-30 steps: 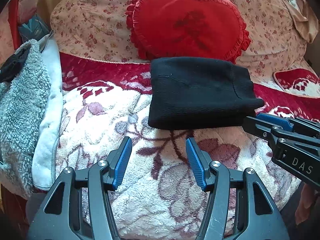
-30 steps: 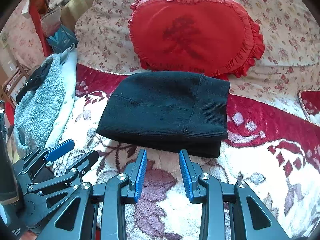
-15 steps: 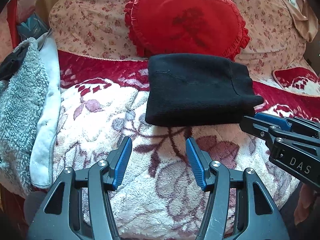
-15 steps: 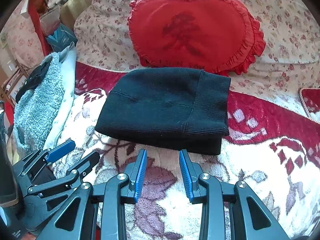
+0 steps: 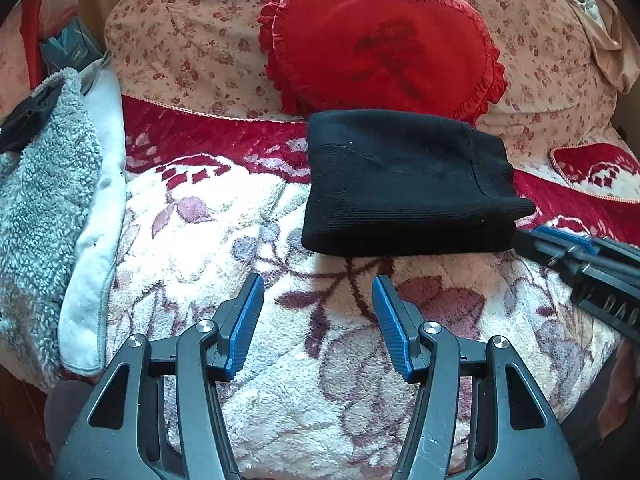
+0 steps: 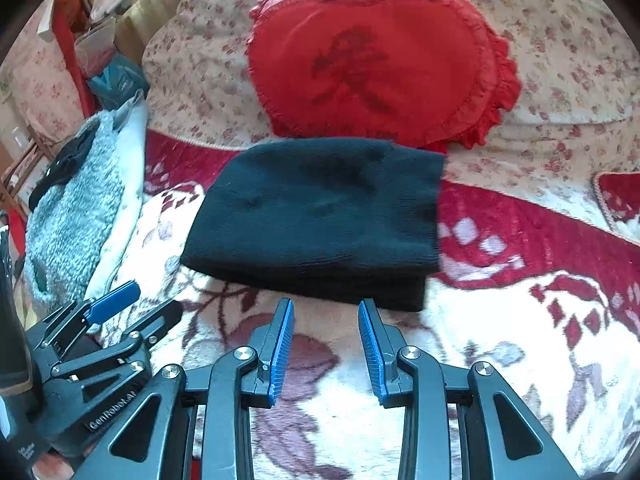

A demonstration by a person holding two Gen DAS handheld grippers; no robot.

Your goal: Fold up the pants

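At six o'clock in each wrist view the gripper's own blue-padded fingers stand apart over the floral blanket (image 5: 320,380), gripping nothing: the left gripper (image 5: 318,280) and right gripper (image 6: 326,304) both hang just short of the pants (image 6: 320,220), probably because the folding looks finished and they have let go. The pants lie near twelve o'clock of the jaws as a compact black bundle, its far edge against the red pillow (image 6: 376,68). At nine o'clock a grey fleece (image 5: 44,200) lies bunched. How many layers the bundle has is hidden, and its underside cannot be seen.
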